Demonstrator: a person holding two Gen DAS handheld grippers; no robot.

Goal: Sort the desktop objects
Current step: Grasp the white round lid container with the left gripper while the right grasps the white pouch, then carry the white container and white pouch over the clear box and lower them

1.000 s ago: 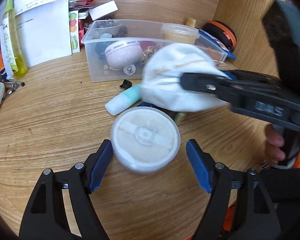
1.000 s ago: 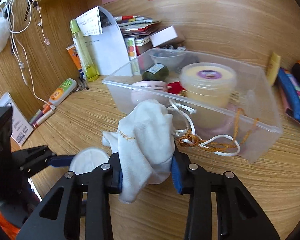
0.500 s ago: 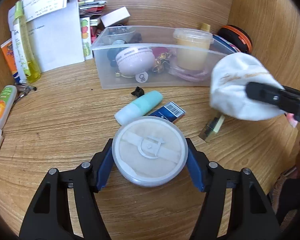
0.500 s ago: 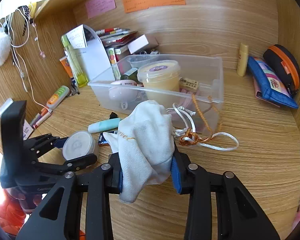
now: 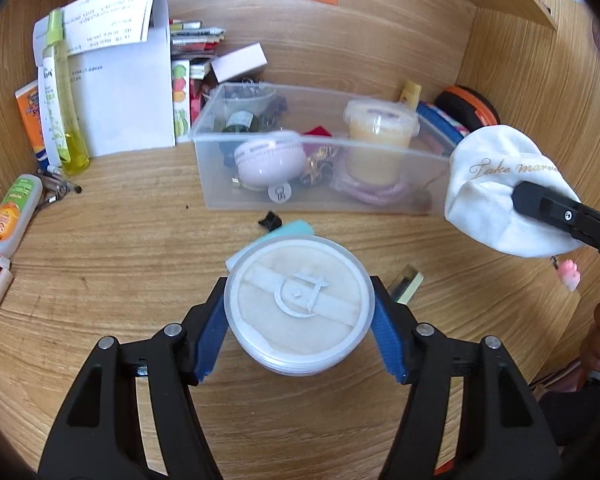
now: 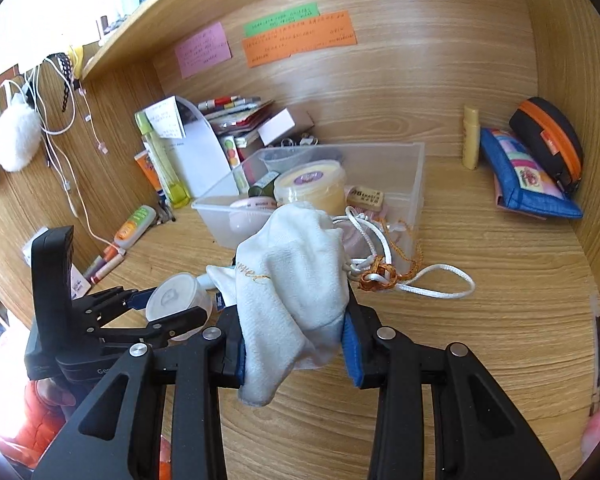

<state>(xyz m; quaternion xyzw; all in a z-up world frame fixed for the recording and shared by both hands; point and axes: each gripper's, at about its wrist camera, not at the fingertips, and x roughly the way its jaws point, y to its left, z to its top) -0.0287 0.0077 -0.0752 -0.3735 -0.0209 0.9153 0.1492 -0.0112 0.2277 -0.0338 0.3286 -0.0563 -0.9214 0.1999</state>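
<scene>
left gripper (image 5: 298,330) jaws pinch puff jar (image 5: 298,306) — right gripper (image 6: 294,344) jaws pinch pouch (image 6: 292,276); cord (image 6: 416,280) right-view only.

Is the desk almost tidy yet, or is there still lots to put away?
Partly. Done: the clear bin already holds a pink case, a yellow tub and other bits. In hand: the left gripper clamps the round puff box, and the right gripper grips the white pouch. Left: the teal tube and orange-green tube lie loose on the desk.
</scene>
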